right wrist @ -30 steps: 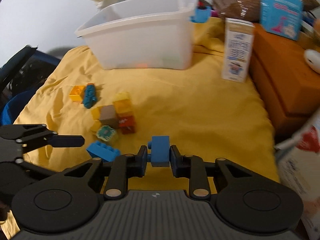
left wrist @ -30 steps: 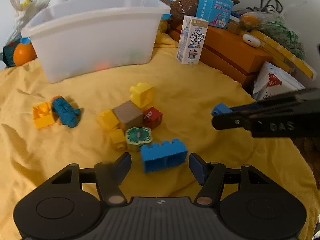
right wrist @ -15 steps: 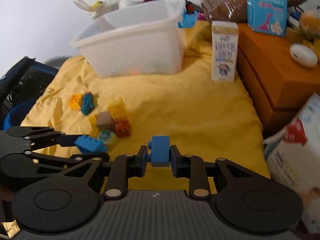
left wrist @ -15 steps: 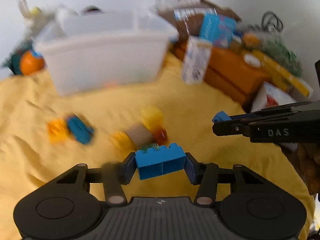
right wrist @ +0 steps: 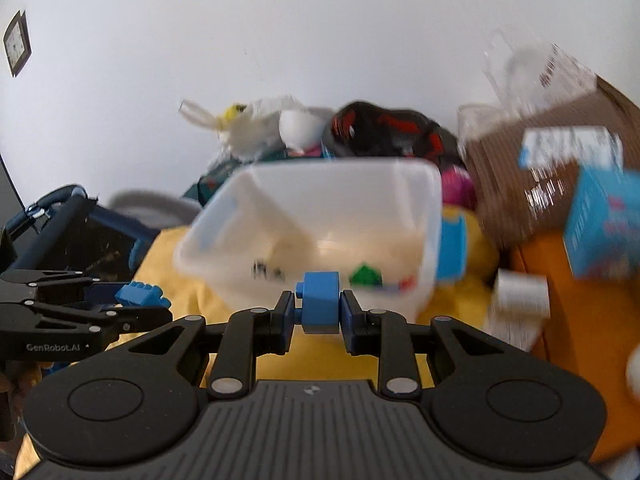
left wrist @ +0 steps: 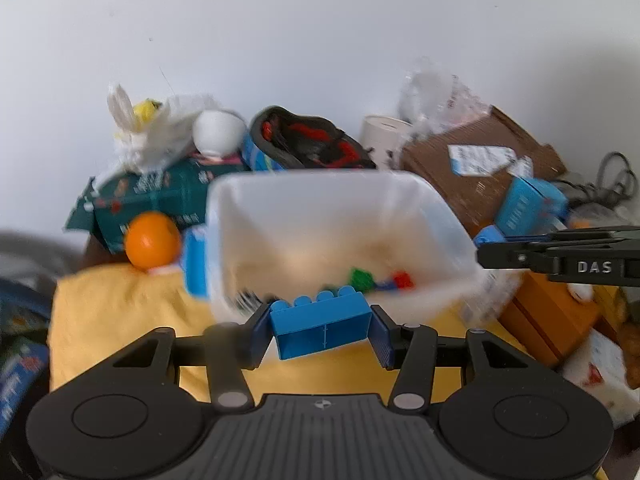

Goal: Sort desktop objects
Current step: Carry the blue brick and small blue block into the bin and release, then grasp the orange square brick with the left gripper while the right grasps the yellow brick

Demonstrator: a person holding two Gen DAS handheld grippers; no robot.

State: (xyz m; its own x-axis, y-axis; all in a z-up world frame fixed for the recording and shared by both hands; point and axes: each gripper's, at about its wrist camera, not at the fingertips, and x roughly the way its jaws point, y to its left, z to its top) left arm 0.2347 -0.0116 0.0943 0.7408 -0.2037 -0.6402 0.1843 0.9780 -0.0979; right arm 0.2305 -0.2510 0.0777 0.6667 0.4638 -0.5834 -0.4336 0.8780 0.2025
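Nearest in the left wrist view: left gripper (left wrist: 322, 330) clamped on a long blue brick (left wrist: 320, 326), studs up, just short of the white plastic bin (left wrist: 440, 216). In the right wrist view: right gripper (right wrist: 317, 310) clamped on a small blue block (right wrist: 319, 306), also just before the bin. Inside the bin: one green piece (left wrist: 362, 278) and one red piece (left wrist: 402, 279). Left of the bin, only in the left view: one orange ball (left wrist: 152, 240). Only in the right view: a black frame left of the bin. Two blue bricks held, one per gripper.
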